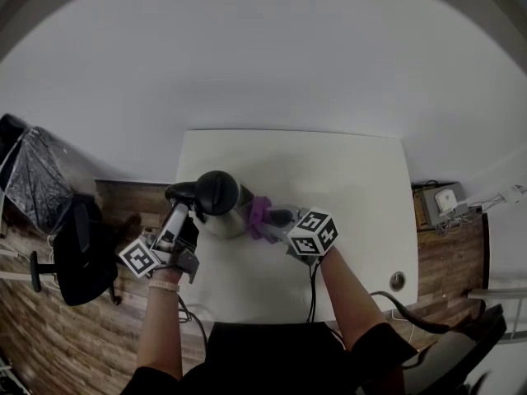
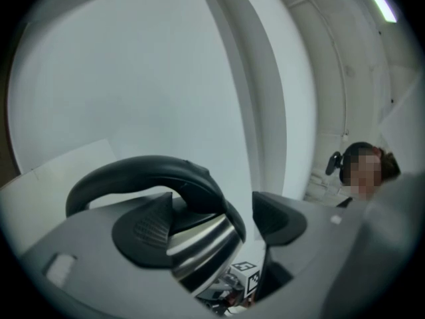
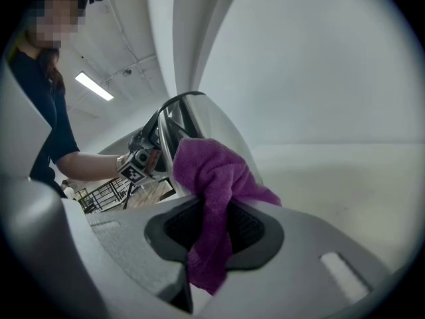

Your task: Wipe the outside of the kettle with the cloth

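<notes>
A steel kettle (image 1: 229, 220) with a black lid (image 1: 216, 191) stands near the left edge of the white table (image 1: 354, 188). My left gripper (image 1: 179, 207) holds it by the black handle (image 2: 143, 171), which runs between the jaws with the steel body (image 2: 202, 244) just below. My right gripper (image 1: 277, 218) is shut on a purple cloth (image 1: 258, 216). The cloth (image 3: 212, 171) bunches out past the pads and lies against the kettle's right side (image 3: 202, 121). The lower part of the kettle is hidden behind the grippers.
A black office chair (image 1: 78, 253) stands on the wooden floor left of the table. A small box with cables (image 1: 443, 201) lies on the floor at the right. The table has a round cable hole (image 1: 398, 281) near its front right corner.
</notes>
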Motion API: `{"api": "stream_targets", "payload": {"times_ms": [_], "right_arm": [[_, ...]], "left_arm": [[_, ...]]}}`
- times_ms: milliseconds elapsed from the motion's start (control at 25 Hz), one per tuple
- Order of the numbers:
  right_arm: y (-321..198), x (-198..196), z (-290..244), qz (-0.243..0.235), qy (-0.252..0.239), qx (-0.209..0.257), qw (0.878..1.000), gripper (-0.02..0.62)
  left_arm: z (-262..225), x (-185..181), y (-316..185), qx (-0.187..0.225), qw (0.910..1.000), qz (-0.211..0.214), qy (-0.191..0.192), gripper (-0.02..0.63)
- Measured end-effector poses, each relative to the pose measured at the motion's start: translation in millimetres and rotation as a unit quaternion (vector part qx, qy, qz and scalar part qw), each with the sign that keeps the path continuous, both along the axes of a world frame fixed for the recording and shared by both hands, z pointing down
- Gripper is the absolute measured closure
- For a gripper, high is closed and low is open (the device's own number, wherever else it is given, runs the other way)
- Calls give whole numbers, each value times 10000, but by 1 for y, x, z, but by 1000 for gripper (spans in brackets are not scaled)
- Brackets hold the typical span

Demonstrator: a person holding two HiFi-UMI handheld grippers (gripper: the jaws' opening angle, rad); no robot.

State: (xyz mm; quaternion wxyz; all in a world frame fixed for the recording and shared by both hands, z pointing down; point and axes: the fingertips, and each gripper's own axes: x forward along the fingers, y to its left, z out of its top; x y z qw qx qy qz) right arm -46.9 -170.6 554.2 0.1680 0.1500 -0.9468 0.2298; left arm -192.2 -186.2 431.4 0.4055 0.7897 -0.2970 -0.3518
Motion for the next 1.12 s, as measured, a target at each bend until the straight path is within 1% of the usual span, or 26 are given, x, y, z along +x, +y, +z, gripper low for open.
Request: {"api": "stream_targets", "payload": {"times_ms": [120,280,480,560,640,800,1000,1120], "right_arm": [[7,-3,15,-140,371,-5,9992,503],[14,-7,35,-341,973,61,9947,503],[17,-7,47,-565,1657,370,9839,502],[19,-5,45,-658,1772,490,9808,502],[20,0,35,-668,1618,525,9832,503],[12,20,7,-491,1126,531,9910,502],[-24,48,-38,-25,648,729,9952,502],[-48,51,-69,157,256,885,9956,503]], "left_arm": [[0,2,-1,21,9999,25,-139,241],[-1,1,-2,14,9998,15,-203,241],[0,2,-3,-26,9996,-38,-292,244],[0,2,-3,-33,9995,-31,-322,244],[1,2,-3,-38,9995,-25,-324,244],[1,2,-3,-40,9993,-8,-359,244],[2,2,-3,-68,9993,0,-369,244],[2,2,-3,-73,9992,-3,-390,244]]}}
